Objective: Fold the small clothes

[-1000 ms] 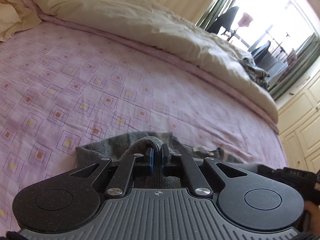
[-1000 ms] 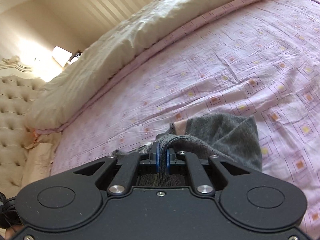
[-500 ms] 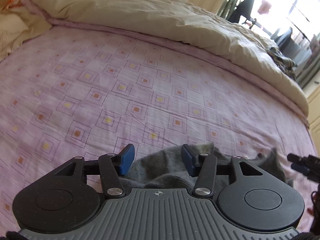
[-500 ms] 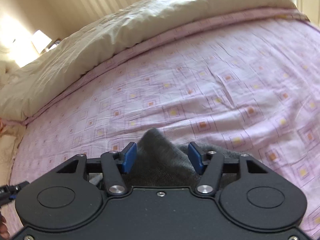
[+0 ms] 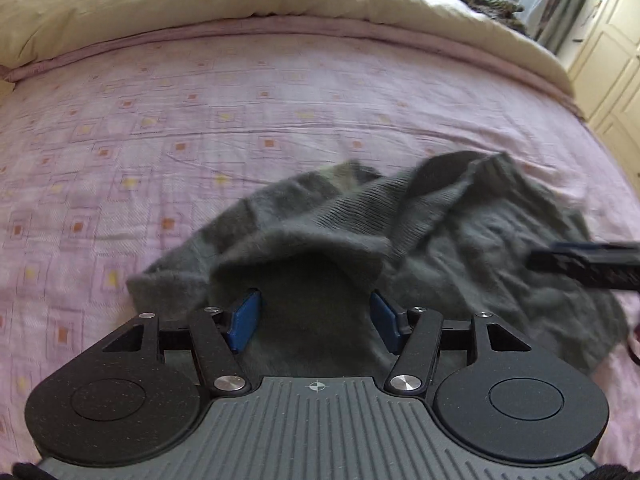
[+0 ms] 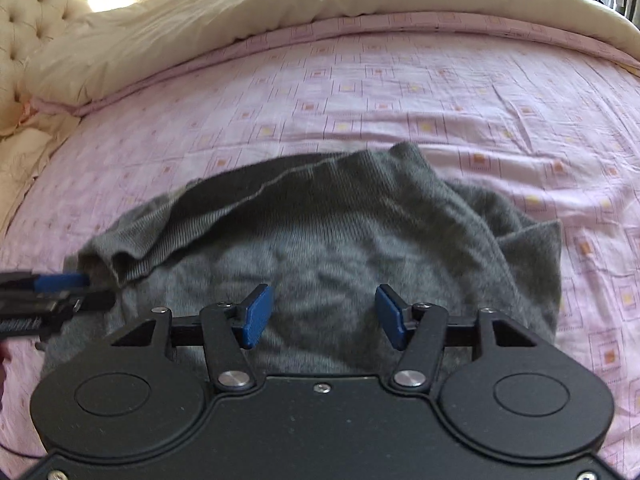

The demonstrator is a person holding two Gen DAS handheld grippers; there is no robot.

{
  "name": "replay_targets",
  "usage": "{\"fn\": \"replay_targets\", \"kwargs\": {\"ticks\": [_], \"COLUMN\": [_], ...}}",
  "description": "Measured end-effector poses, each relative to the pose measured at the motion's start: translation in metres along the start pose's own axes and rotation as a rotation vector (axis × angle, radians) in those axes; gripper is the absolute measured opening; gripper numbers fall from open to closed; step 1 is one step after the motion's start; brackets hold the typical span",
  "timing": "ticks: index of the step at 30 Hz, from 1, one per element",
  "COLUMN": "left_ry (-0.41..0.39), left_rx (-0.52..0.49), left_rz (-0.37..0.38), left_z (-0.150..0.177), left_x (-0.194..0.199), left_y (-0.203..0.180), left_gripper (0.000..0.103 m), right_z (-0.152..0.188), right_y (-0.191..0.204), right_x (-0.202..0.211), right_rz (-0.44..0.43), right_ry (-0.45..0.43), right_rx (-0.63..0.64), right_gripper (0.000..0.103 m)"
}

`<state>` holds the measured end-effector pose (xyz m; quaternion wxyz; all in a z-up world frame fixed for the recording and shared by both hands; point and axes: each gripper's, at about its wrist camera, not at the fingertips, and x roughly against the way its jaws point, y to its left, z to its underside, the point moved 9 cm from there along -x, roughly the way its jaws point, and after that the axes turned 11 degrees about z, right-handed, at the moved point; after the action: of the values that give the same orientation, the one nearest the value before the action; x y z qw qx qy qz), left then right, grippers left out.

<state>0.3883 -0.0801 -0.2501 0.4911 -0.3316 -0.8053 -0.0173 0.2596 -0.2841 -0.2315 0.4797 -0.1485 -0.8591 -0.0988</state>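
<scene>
Daylight is glaring in the upper corners of both fisheye views, the grey garment is blurring, and edges are bowing.

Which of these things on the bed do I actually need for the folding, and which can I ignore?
Needed:
- crumpled grey knitted garment
- left gripper, open
- right gripper, open
- pink patterned bedsheet, the folding surface

Ignore:
- cream duvet
- tufted cream headboard
- cream wardrobe doors
</scene>
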Motion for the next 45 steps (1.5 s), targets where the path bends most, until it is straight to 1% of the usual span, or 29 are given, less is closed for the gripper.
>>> {"fn": "replay_targets", "kwargs": {"ticks": [4,6,8,11,13,14,16,21,24,26,29,31,33,35,36,38,39,41,42,45], "left_ry": [-0.002,-0.012,-0.025,-0.042,-0.065,-0.074,-0.069,-0.010,0.023,0.039,0.074,0.105,0.093,0.096,0.100,0.109,0.116,0.113,0.112,0.117], "left_rx": [0.042,0.059,0.084,0.108,0.122,0.122,0.106,0.048,-0.004,-0.049,-0.085,-0.090,-0.106,-0.130,-0.147,-0.167,-0.154,-0.080,-0.047,-0.037], "left_rz": [-0.050,-0.095,-0.105,-0.135,-0.129,-0.117,-0.090,-0.012,0.004,-0.006,-0.064,-0.104,-0.102,-0.092,-0.097,-0.128,-0.141,-0.129,-0.127,-0.146], "left_z": [-0.030,-0.045,-0.057,-0.067,-0.068,-0.065,-0.055,-0.015,0.002,0.011,0.030,0.040,0.044,0.045,0.045,0.047,0.048,0.051,0.053,0.056], "left_x": [-0.021,-0.026,-0.029,-0.023,-0.013,-0.007,0.001,0.008,0.005,0.003,-0.001,-0.006,-0.005,-0.004,-0.004,0.000,0.000,0.001,0.002,0.005], "left_y": [0.030,0.044,0.056,0.065,0.061,0.056,0.040,-0.006,-0.028,-0.037,-0.032,-0.021,-0.012,-0.008,-0.008,-0.007,-0.004,0.005,0.008,0.010], "left_gripper": [0.058,0.058,0.058,0.058,0.058,0.059,0.066,0.067,0.069,0.069,0.069,0.071,0.076,0.077,0.078,0.085,0.089,0.091,0.094,0.095], "right_z": [0.007,0.009,0.011,0.014,0.016,0.016,0.016,0.016,0.014,0.014,0.016,0.018,0.020,0.020,0.020,0.018,0.018,0.017,0.017,0.016], "right_y": [0.002,0.002,0.001,-0.001,-0.003,-0.003,-0.001,0.012,0.022,0.029,0.036,0.031,0.016,-0.006,-0.016,-0.032,-0.034,-0.036,-0.037,-0.044], "right_x": [0.006,0.010,0.015,0.025,0.032,0.034,0.037,0.036,0.033,0.030,0.021,0.012,0.003,-0.006,-0.009,-0.009,-0.009,-0.007,-0.007,-0.005], "right_rz": [0.007,0.013,0.018,0.037,0.046,0.049,0.052,0.036,0.011,-0.009,-0.018,0.009,0.068,0.128,0.138,0.124,0.122,0.129,0.126,0.123], "right_ry": [0.007,0.010,0.013,0.010,0.006,0.005,-0.004,-0.012,-0.024,-0.022,-0.005,0.019,0.045,0.069,0.068,0.058,0.052,0.040,0.038,0.034], "right_rx": [0.010,0.016,0.017,0.022,0.021,0.023,0.032,0.080,0.108,0.124,0.177,0.211,0.230,0.223,0.208,0.180,0.190,0.224,0.228,0.194], "right_gripper": [0.065,0.066,0.066,0.069,0.070,0.070,0.070,0.070,0.071,0.073,0.074,0.074,0.074,0.074,0.073,0.072,0.071,0.071,0.072,0.072]}}
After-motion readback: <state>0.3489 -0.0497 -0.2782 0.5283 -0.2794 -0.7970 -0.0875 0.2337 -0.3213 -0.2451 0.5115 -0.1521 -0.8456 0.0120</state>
